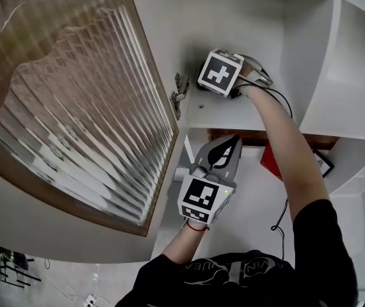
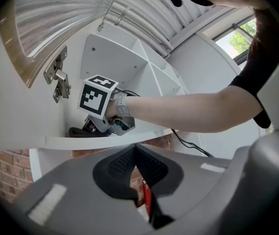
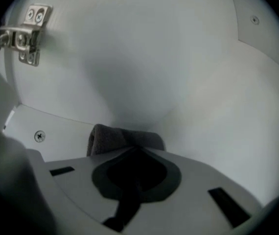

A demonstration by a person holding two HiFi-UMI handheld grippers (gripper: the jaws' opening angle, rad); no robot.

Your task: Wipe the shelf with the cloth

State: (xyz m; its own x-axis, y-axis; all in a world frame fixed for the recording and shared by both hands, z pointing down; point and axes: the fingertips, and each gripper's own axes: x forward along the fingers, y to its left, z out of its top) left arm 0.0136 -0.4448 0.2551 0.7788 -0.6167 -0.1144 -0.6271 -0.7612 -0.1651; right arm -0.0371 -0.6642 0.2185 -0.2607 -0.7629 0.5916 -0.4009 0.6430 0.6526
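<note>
Grey fingers up close first: the left gripper (image 2: 135, 151) hangs nearest the person, below the shelf (image 2: 81, 142). Its fingers are pressed together at the tips with nothing caught between them. Through the slit behind them you catch only a sliver of brick wall (image 2: 2, 170) and a red object (image 1: 272, 162) in the compartment underneath. To the left, the ribbed-glass door (image 1: 73, 107) in its wooden frame stands swung wide open. Its metal hinge (image 1: 180, 94) sits on the white cabinet wall just left of the action.

Move up and farther in. A bare forearm (image 2: 188, 112) reaches across from the right, with a black cable (image 1: 283, 101) looping off behind it. It carries the right gripper (image 3: 137, 150) into the white compartment, the marker cube (image 1: 221, 73) facing out toward the person. That gripper's fingers are clamped tight on the cloth (image 3: 110, 138), a dark grey bunched wad. The wad bulges out just beyond the fingertips and lies down on the shelf board. It sits at the far left of the compartment, near the corner where the shelf meets the back panel. A small screw (image 3: 40, 136) shows in the shelf surface to the left of the cloth, well apart from it. Beyond that there is only the plain white back wall, shadowed where the gripper blocks the light.
</note>
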